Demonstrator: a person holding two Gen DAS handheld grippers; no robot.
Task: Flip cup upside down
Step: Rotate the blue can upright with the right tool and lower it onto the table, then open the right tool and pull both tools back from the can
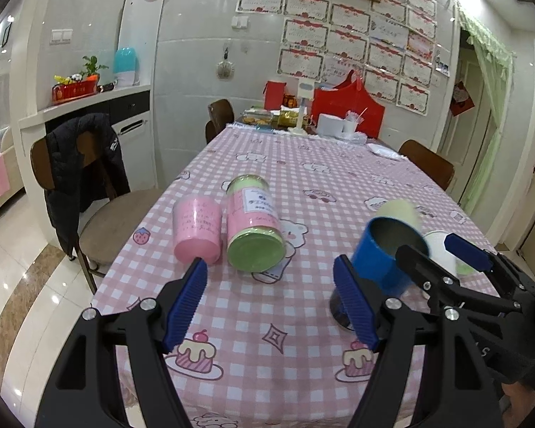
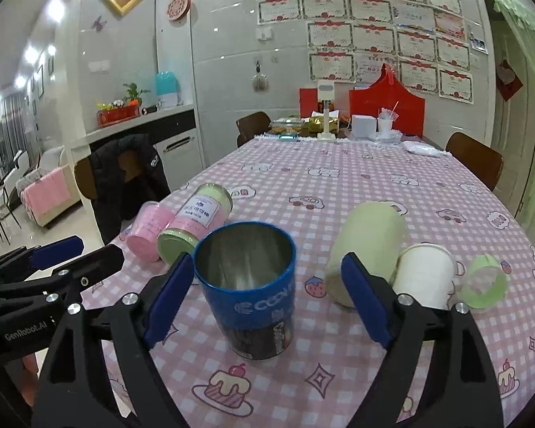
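A blue cup [image 2: 248, 285] with a metal inside stands upright, mouth up, on the pink checked tablecloth [image 2: 339, 185]. My right gripper [image 2: 267, 299] is open, with its blue pads [image 2: 167, 296] on either side of the cup and a gap on each side. In the left wrist view the same blue cup [image 1: 381, 253] shows at the right, with the right gripper [image 1: 435, 249] around it. My left gripper [image 1: 271, 303] is open and empty over the cloth, to the left of the cup.
A pink cup [image 1: 196, 230] and a pink-and-green jar [image 1: 255, 223] lie on their sides at the left. A pale green cup [image 2: 367, 249], a white paper cup [image 2: 424, 274] and a green tape ring [image 2: 483, 281] sit at the right. Chairs stand around the table; boxes stand at its far end.
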